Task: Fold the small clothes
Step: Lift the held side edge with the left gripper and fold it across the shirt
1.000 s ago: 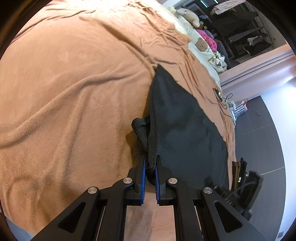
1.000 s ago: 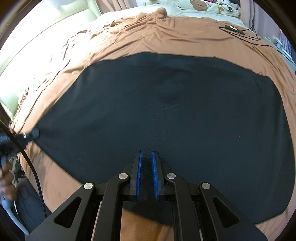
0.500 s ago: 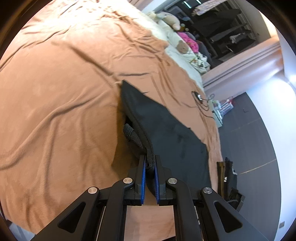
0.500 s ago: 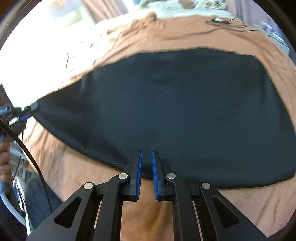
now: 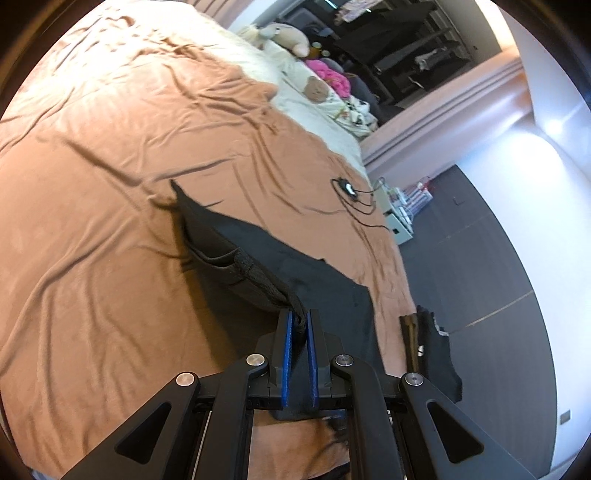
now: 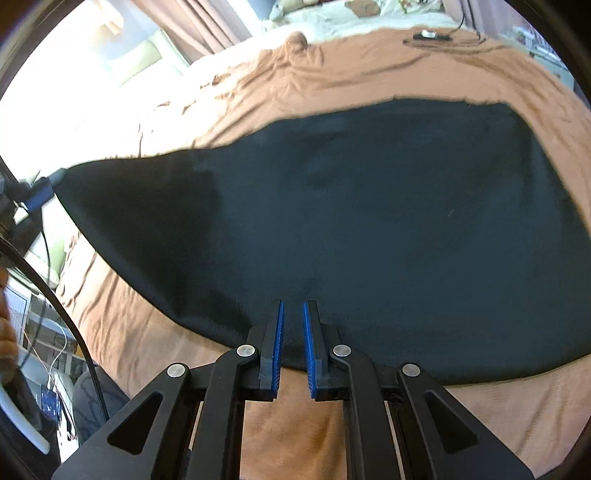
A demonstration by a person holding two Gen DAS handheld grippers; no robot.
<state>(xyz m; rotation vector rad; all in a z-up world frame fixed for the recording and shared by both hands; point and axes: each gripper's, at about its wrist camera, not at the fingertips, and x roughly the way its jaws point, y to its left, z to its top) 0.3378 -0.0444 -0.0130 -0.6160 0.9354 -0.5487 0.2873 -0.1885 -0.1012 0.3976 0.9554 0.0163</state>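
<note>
A black garment [image 5: 295, 258] [image 6: 369, 203] lies spread on the brown blanket [image 5: 110, 184] [image 6: 332, 62] of a bed. My left gripper [image 5: 300, 314] is shut on its thick ribbed hem [image 5: 258, 273] and holds that end lifted off the blanket, so the cloth sags open beneath. In the right wrist view this gripper [image 6: 40, 188] shows at the far left, with the cloth stretched up to it. My right gripper [image 6: 293, 306] is shut at the garment's near edge, with black cloth filling the narrow gap between its pads.
Plush toys [image 5: 291, 35] and pillows lie at the head of the bed. A small device with a cable [image 5: 347, 186] [image 6: 428, 35] rests on the blanket beyond the garment. Dark clothes [image 5: 432, 343] hang at the bed's edge above the grey floor [image 5: 480, 258]. A person's hand [image 6: 4, 328] is at the left.
My left gripper has risen with the hem, lifting that end of the garment off the blanket. In the right wrist view the garment's near edge now lies at the fingertips instead of under the gripper.
</note>
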